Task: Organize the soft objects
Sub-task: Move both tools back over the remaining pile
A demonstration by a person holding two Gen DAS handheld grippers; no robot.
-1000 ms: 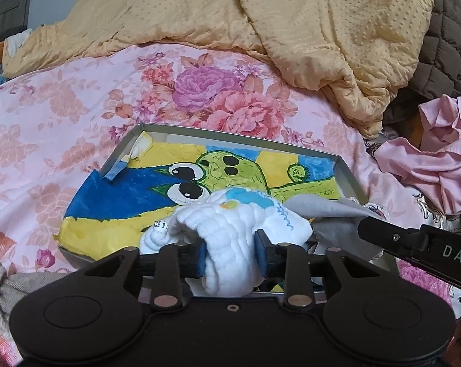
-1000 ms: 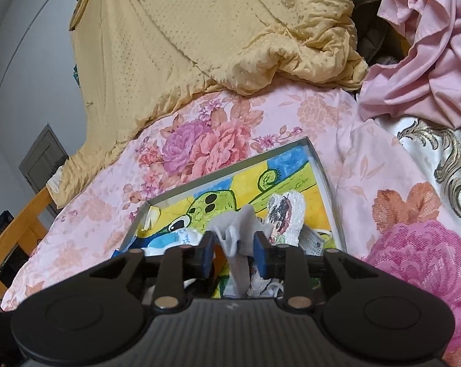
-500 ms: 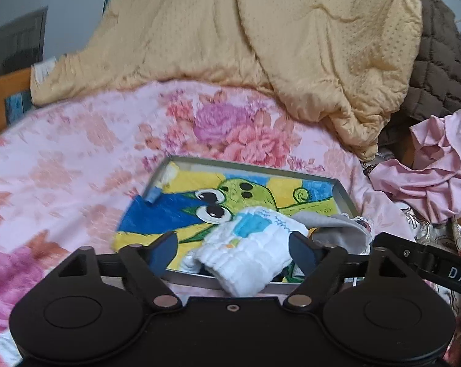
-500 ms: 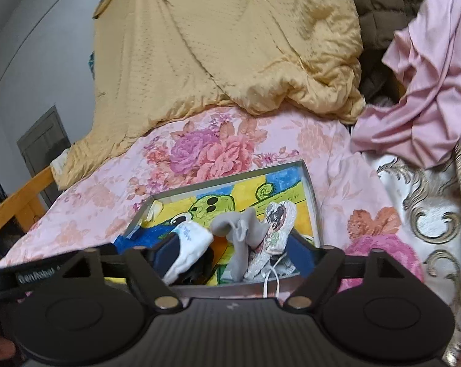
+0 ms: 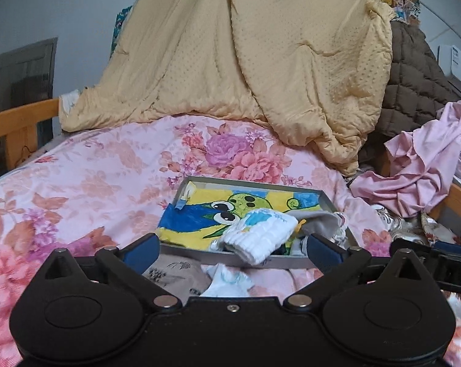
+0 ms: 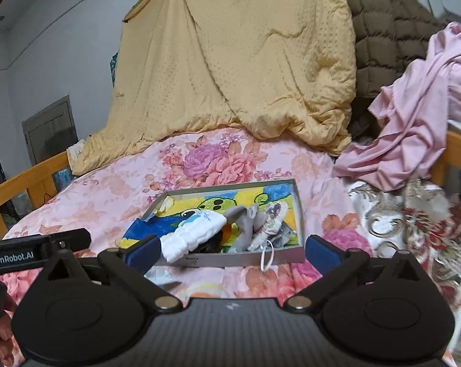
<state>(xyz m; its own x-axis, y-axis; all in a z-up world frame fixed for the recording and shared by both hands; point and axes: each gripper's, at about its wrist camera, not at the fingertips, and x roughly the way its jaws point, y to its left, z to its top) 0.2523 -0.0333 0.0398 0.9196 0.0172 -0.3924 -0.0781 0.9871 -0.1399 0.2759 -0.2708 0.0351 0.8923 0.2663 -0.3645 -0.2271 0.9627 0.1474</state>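
A shallow grey tray [image 5: 200, 249] with a cartoon frog picture lies on the floral bed; it also shows in the right wrist view [image 6: 230, 257]. In it lie a white ribbed sock [image 5: 261, 238] [image 6: 197, 234], a grey sock [image 5: 323, 223] [image 6: 245, 218] and a patterned white sock [image 6: 271, 217]. My left gripper [image 5: 232, 249] is open and empty, just in front of the tray. My right gripper [image 6: 232, 250] is open and empty, also at the tray's near edge. More socks [image 5: 227, 283] lie on the bed between the left gripper and the tray.
A yellow quilt [image 5: 261, 61] is heaped at the back. A brown quilted blanket [image 5: 414, 76] and pink cloth [image 5: 420, 165] lie at the right. The wooden bed rail [image 5: 19, 119] runs along the left. The other gripper's arm [image 6: 38, 243] is at the left.
Both grippers have opened and let go of the white sock and the grey sock, which now lie in the tray. Both grippers have pulled back from the tray.
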